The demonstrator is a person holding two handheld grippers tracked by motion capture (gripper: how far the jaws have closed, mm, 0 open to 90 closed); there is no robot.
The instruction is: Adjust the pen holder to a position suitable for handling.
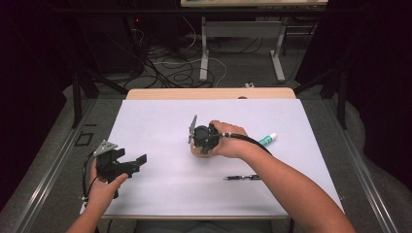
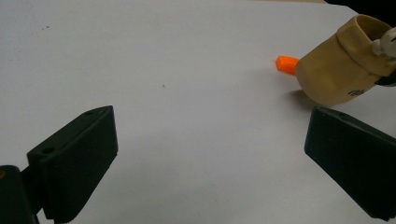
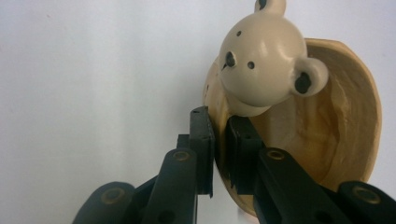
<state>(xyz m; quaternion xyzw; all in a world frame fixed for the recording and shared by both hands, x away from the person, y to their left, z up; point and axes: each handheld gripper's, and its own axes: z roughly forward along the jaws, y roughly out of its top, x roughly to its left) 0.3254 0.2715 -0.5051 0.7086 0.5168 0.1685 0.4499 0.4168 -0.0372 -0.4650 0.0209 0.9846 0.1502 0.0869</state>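
- The table (image 1: 160, 189) is covered by a plain white sheet, with a wooden edge showing at its far side.
- The person's right forearm (image 1: 296, 194) reaches in from the lower right towards the middle of the table, and the left hand (image 1: 99, 191) rests near the left edge.
- The left gripper (image 1: 138, 162) sits at the left edge of the table, and its fingers (image 2: 74, 163) stand wide apart with nothing between them.
- The right gripper (image 1: 197, 143) is over the middle of the table, and its fingers (image 3: 203, 144) are pinched on the rim of a tan cup (image 3: 345, 135).
- The cup lies near the middle of the table, tipped towards the left gripper view, where its side (image 2: 331, 70) shows at the upper right.
- A cream bear figure (image 3: 264, 60) with dark ears and eyes sits at the cup's rim, just above the clamped fingers.
- A white marker with a green band (image 1: 267, 140) lies to the right of the right hand.
- A dark pen (image 1: 242, 177) lies on the sheet nearer the person, beside the right forearm.
- A small orange piece (image 2: 286, 64) lies on the sheet just beside the cup.
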